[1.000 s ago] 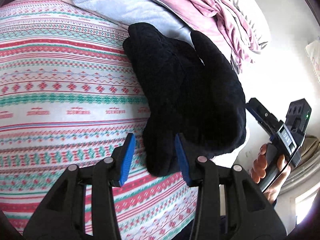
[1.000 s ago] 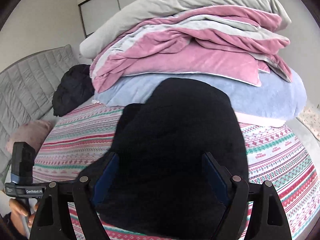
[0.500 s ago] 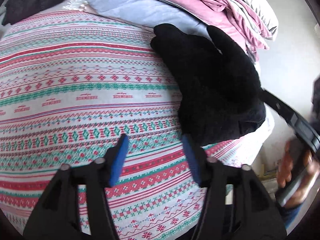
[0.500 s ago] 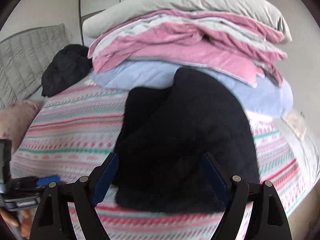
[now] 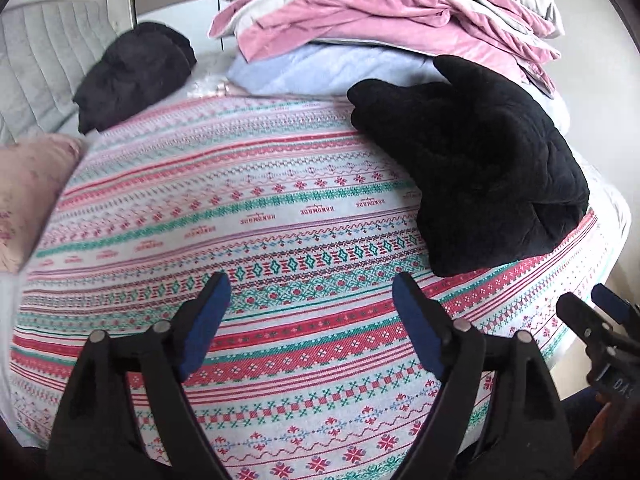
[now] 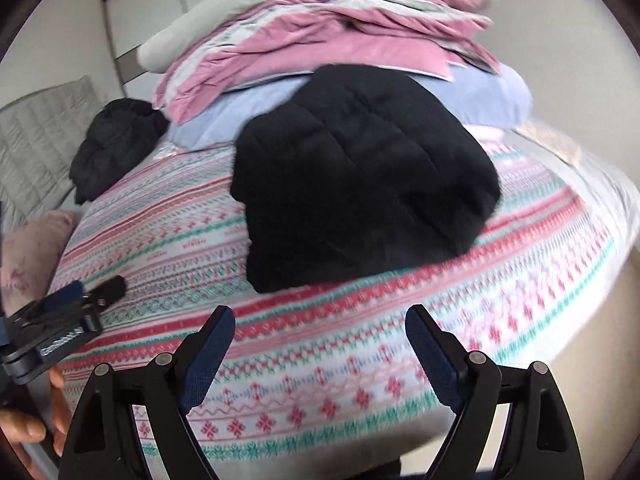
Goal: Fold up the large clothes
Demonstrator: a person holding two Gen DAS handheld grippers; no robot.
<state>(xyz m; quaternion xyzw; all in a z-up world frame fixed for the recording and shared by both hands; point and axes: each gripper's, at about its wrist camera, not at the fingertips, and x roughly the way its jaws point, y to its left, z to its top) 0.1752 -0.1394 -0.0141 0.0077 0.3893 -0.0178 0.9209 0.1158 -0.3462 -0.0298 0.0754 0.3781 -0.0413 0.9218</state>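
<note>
A folded black quilted garment (image 5: pixel 488 164) lies on the patterned bedspread (image 5: pixel 280 216) near the bed's right edge, against the stacked bedding; it also shows in the right wrist view (image 6: pixel 360 172). My left gripper (image 5: pixel 310 316) is open and empty above the bedspread, well short of the garment. My right gripper (image 6: pixel 318 342) is open and empty, just in front of the garment. The left gripper also shows at the left of the right wrist view (image 6: pixel 80 300), and the right gripper at the lower right of the left wrist view (image 5: pixel 600 320).
A pile of pink, grey and pale blue bedding (image 5: pixel 380 28) stands at the back. Another black garment (image 5: pixel 132 72) lies at the back left by the grey quilted headboard (image 5: pixel 44 64). A pink pillow (image 5: pixel 28 196) is at the left.
Both grippers have pulled back from the black garment, which stays folded on the bed. The left gripper's jaws have opened wider. The right gripper stays open.
</note>
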